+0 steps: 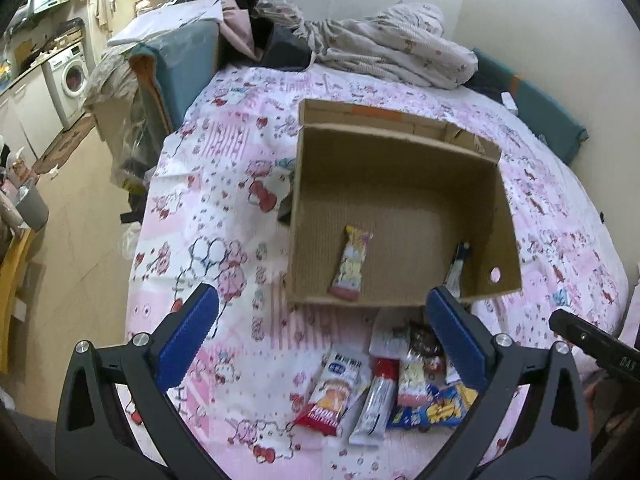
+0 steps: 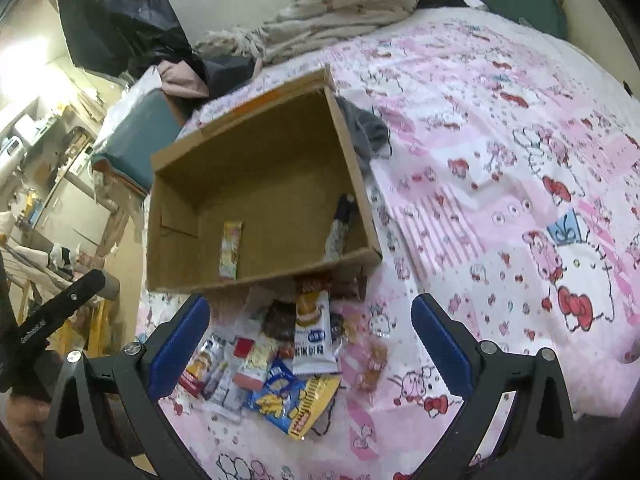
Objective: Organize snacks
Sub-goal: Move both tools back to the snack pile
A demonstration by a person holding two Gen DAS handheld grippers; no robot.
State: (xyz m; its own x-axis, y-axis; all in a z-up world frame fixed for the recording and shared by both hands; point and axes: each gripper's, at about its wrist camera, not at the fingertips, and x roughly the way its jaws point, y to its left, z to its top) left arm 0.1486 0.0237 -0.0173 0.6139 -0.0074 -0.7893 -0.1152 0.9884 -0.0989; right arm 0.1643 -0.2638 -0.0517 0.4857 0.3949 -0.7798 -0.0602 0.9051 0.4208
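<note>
Both grippers hang over the bed, nothing in either. Left gripper (image 1: 320, 340): jaws spread wide, blue pads (image 1: 188, 340) bare, hovering above the pink cartoon-print sheet (image 1: 224, 208) just short of the cardboard box (image 1: 400, 184). Right gripper (image 2: 310, 344): also spread wide and empty, over the loose snack pile (image 2: 276, 364). Box sits open-topped on the sheet, far flap folded out, a round hole in its right wall (left view only). Inside the box: one yellow-pink wrapped bar (image 1: 352, 264) lying on the floor toward the near wall, and one dark-and-white packet (image 1: 456, 270) leaning against the right wall; the two are well apart. The pile lies on the sheet just beside the box's near wall, outside it. Legible pieces from the left view: a red-and-white pouch (image 1: 332, 396), a silver stick pack (image 1: 376, 408) beside it, a blue-yellow bag (image 1: 436, 408) at the right end, a dark brown wrapper (image 1: 420, 340) nearer the box. Several overlap; exact count cannot be told. Right view shows a white pouch (image 2: 312, 336) on top of the heap and a small clear-wrapped item (image 2: 372, 364) slightly off to its right. A grey cloth (image 2: 368, 136) is bunched against the box's outer right wall. Crumpled bedding (image 1: 392, 48) at the head of the bed, washing machine (image 1: 72, 76) far left.
</note>
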